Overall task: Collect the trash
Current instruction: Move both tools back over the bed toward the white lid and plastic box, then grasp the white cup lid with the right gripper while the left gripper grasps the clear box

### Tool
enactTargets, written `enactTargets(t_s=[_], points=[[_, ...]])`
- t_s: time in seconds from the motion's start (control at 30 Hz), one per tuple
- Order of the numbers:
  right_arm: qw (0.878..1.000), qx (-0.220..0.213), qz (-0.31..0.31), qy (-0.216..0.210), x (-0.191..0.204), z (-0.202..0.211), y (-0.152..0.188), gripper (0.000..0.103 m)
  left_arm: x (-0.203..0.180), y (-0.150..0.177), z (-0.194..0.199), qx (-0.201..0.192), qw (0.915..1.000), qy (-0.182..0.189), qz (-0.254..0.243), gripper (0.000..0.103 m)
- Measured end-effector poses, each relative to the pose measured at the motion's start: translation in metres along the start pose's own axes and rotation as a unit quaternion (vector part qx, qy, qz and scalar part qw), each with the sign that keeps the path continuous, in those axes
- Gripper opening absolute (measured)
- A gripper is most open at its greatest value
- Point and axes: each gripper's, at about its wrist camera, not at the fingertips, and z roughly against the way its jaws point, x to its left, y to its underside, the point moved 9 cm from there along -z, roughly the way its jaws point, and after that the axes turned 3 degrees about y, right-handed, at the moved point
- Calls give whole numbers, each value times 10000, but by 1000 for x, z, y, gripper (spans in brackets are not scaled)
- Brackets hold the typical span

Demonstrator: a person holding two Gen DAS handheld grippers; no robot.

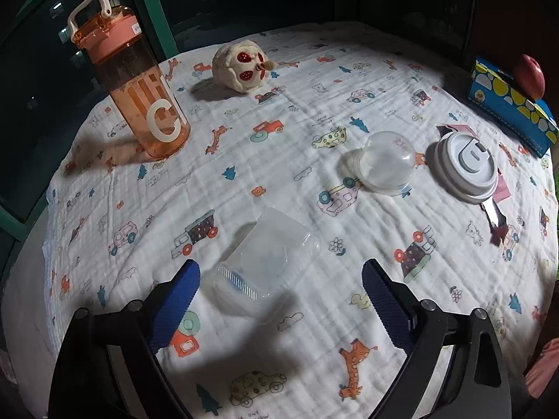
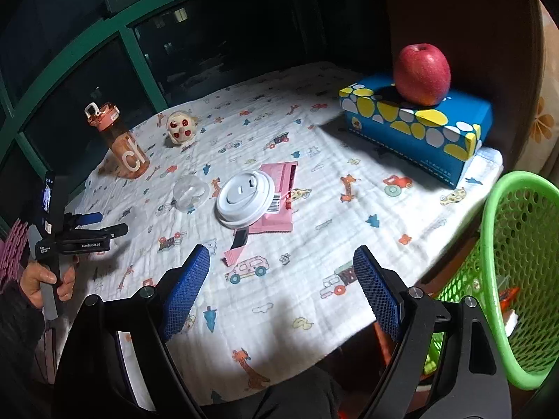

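cloth [image 1: 279, 132] centre free; bottle [image 1: 139, 90] blocks left.

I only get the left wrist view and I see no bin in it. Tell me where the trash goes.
Observer: A green mesh basket stands just past the right edge of the tablecloth, close beside the right gripper.
Operator: Report what is under the white lid.
Observer: The white lid lies on a flat pink wrapper with a barcode label showing at the lid's rim.
Operator: Say what the right gripper is carrying.
Observer: Nothing. It is open over the cloth, on the near side of the lid.
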Motion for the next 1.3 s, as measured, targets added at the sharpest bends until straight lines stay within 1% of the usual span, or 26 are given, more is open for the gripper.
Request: enactTargets(t_s=[0.17,0.27,0.4,0.6,0.67,0.9,1.0,1.13,1.23,1.3], points=[[9999,83,107,-81,15,-15,-3,84,2,4,-15,127,9999,55,-37,83],[9996,154,165,-138,23,-26,-5,84,3,5,-20,161,9998,107,-60,78],[9992,241,247,-192,32,-40,-8,84,6,3,-24,127,9998,133,-94,77],[9983,421,301,-259,43,-67,-15,84,11,1,-25,97,9997,106,-206,73],[9978,470,395,-236,48,-77,-17,84,13,0,-24,80,9997,165,-172,73],[9945,585,870,-80,65,-109,-25,84,19,2,-25,118,9997,194,-132,73],[9923,670,1037,25,69,-125,-26,84,20,4,-26,142,9996,232,-117,78],[9904,772,1138,112,71,-142,-27,84,22,5,-27,161,9994,271,-130,78],[9885,824,1249,209,72,-153,-28,84,21,5,-29,197,9992,281,-193,82],[9872,845,1322,300,72,-160,-28,84,21,4,-30,219,9991,286,-213,82]])
